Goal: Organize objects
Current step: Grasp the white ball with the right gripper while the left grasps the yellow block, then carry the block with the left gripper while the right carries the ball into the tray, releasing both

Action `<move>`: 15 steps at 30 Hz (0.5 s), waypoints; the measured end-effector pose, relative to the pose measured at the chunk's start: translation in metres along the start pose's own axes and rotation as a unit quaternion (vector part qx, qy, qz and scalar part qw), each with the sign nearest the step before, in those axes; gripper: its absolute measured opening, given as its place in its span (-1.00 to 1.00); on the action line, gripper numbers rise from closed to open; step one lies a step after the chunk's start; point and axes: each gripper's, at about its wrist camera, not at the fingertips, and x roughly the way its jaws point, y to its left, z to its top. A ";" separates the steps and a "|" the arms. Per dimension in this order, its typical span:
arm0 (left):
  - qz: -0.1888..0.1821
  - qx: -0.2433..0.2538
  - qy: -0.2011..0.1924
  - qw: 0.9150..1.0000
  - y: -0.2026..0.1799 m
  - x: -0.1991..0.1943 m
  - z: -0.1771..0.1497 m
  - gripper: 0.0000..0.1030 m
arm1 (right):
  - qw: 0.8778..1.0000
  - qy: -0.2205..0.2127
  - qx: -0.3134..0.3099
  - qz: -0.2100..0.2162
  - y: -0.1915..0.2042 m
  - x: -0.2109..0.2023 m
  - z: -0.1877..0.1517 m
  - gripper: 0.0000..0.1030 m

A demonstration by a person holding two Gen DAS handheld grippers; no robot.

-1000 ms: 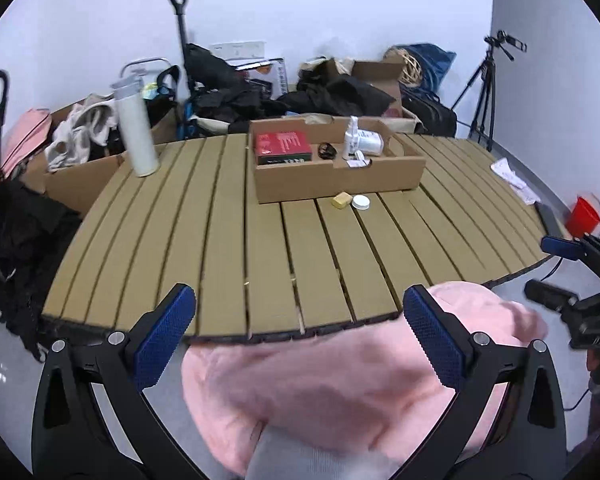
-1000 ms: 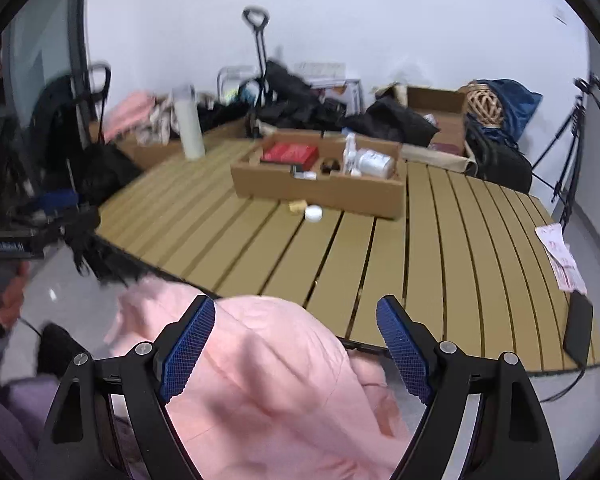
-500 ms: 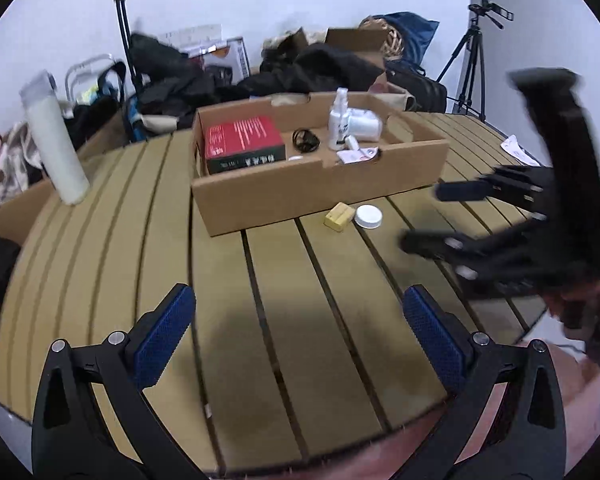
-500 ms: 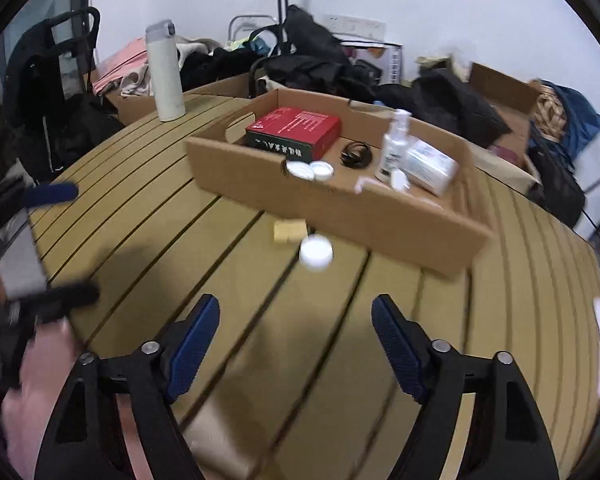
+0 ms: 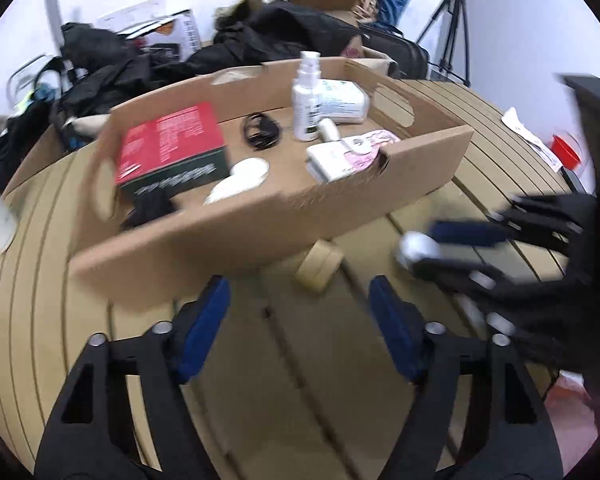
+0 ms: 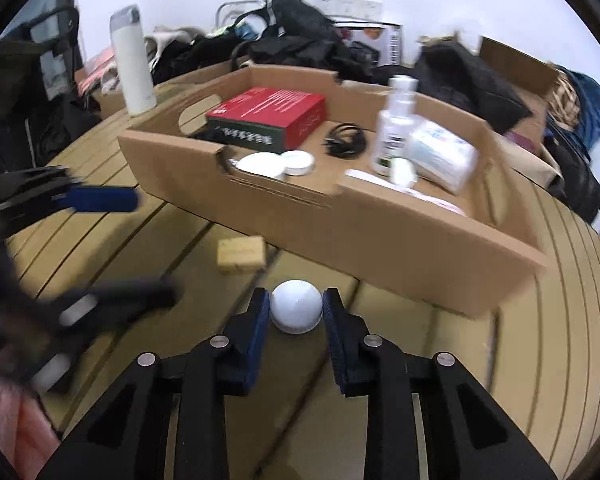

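A small white round jar (image 6: 296,312) sits on the slatted wooden table (image 6: 540,360) in front of a cardboard tray (image 6: 380,248). My right gripper (image 6: 295,314) is closing, and its blue pads touch the jar on both sides. Left of the jar lies a small yellow block (image 6: 241,254). In the left wrist view the yellow block (image 5: 320,266) lies just beyond my left gripper (image 5: 300,312). Its jaws are closing with nothing between them. The right gripper (image 5: 420,248) shows blurred at the right. The tray (image 5: 260,232) holds a red box (image 5: 168,148), a spray bottle (image 5: 308,100), a black cable and white lids.
A tall white flask (image 6: 134,64) stands on the table at the far left. Dark bags, clothes and cardboard boxes are piled behind the table. A tripod (image 5: 456,28) stands at the back right, and a red cup (image 5: 566,150) is on the floor.
Both grippers moved forward and down over the table toward the tray. The right jaws closed around the white jar. The left jaws narrowed near the yellow block.
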 end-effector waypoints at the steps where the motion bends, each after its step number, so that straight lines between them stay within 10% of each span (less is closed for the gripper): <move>1: -0.004 0.005 0.002 1.000 -0.003 0.006 0.005 0.20 | 1.000 -0.002 0.008 0.000 -0.004 -0.007 -0.004 -0.42; 3: -0.005 0.015 0.022 1.000 -0.010 0.021 0.009 0.12 | 1.000 -0.006 0.021 -0.005 -0.011 -0.022 -0.014 -0.41; 7: -0.011 0.015 0.049 0.999 -0.017 0.033 0.005 -0.65 | 0.998 -0.017 0.050 -0.014 -0.020 -0.052 -0.028 -0.41; 15: -0.016 -0.025 0.044 0.999 -0.030 -0.039 -0.032 -0.65 | 0.996 -0.054 0.070 -0.012 -0.004 -0.109 -0.041 -0.41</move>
